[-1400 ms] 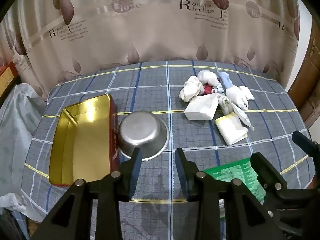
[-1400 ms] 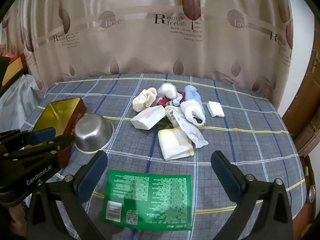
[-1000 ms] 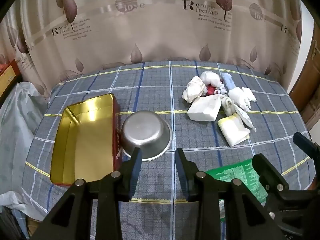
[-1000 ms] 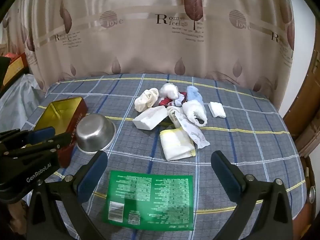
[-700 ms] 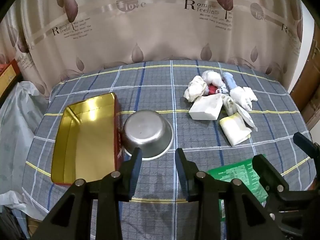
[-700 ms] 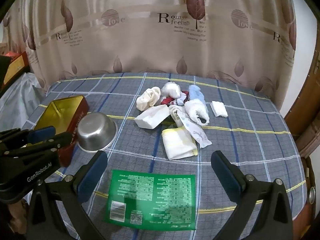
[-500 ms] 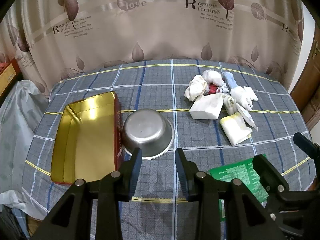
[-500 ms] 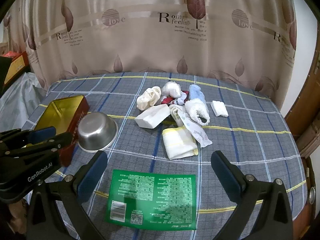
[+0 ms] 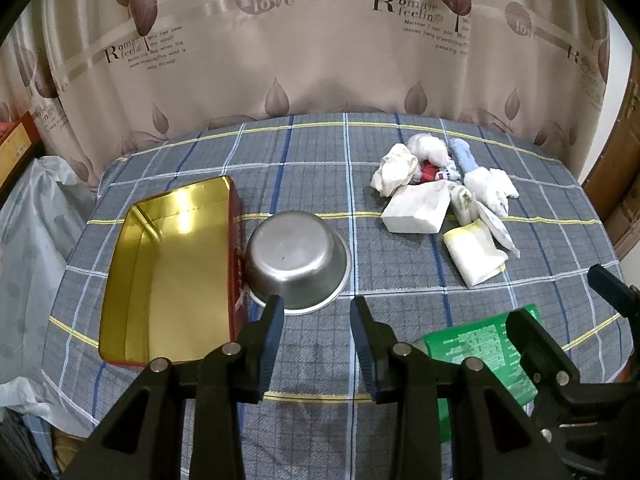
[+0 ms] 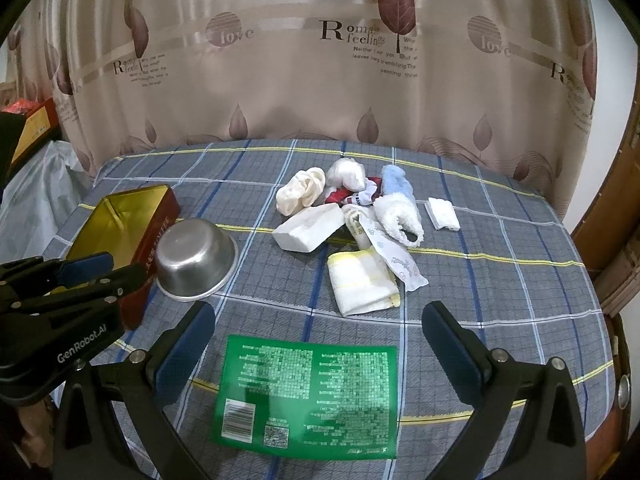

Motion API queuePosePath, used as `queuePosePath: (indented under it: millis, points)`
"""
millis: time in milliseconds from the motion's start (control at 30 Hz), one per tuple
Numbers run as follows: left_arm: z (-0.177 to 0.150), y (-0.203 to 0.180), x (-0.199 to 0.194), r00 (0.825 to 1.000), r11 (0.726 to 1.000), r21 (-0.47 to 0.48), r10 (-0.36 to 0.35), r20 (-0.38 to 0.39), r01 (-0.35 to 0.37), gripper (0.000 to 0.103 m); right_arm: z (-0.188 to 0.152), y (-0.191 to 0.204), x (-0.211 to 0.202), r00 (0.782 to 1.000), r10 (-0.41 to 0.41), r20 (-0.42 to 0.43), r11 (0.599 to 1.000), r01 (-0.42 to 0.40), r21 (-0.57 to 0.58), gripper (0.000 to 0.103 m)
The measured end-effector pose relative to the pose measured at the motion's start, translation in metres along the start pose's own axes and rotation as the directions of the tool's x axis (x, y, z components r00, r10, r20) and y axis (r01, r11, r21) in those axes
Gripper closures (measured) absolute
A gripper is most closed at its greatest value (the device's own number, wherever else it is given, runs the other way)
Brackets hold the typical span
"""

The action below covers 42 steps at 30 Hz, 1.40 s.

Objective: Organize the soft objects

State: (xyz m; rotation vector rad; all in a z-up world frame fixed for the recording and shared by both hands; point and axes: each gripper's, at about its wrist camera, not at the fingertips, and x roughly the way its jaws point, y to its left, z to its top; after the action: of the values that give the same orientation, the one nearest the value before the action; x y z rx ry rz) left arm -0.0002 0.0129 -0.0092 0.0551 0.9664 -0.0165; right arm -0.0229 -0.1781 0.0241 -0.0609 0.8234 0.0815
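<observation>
A heap of soft items (image 10: 352, 216) lies on the checked cloth: rolled white, cream, blue and red socks, a white tissue pack (image 10: 310, 228), a folded yellow-edged cloth (image 10: 362, 282) and a small white pad (image 10: 442, 213). The same heap (image 9: 444, 196) shows at the right in the left wrist view. An open gold-lined red tin (image 9: 172, 276) sits at the left, with an upturned steel bowl (image 9: 296, 258) beside it. My left gripper (image 9: 316, 312) hovers open and empty just short of the bowl. My right gripper (image 10: 316, 328) stands wide open above a flat green packet (image 10: 308, 396).
A beige curtain with leaf prints hangs behind the table. Plastic bags (image 9: 28, 232) and a red box (image 10: 28, 124) sit off the left edge. A wooden door frame (image 10: 608, 248) stands at the right. The table's near edge runs just below both grippers.
Both views have drifted very slightly; the objects sit a touch differently in frame. Both grippers keep the same opening and nothing on the table has moved.
</observation>
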Motion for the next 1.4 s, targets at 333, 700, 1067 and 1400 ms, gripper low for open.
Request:
queuePosePath:
  millis: [333, 700, 1067, 1400]
  points:
    - [-0.0007, 0.0001, 0.0019, 1.0, 1.0, 0.004, -0.001, -0.005, 0.001, 0.068, -0.0025, 0.0017, 0.0012, 1.0, -0.001, -0.006, 1.0, 0.002, 0.003, 0.0]
    - [-0.0011, -0.0013, 0.003, 1.0, 1.0, 0.011, 0.001, -0.009, -0.001, 0.068, -0.0021, 0.0009, 0.002, 1.0, 0.0, -0.011, 1.0, 0.0, 0.004, 0.0]
    - [-0.0021, -0.0004, 0.0033, 1.0, 1.0, 0.009, -0.001, -0.013, 0.001, 0.068, -0.0016, 0.0005, 0.0027, 1.0, 0.005, -0.014, 1.0, -0.005, 0.004, 0.0]
    - [-0.0025, 0.0004, 0.0023, 1.0, 1.0, 0.007, -0.004, -0.009, 0.004, 0.068, -0.0021, 0.0012, 0.0033, 1.0, 0.003, -0.012, 1.0, -0.003, 0.002, 0.0]
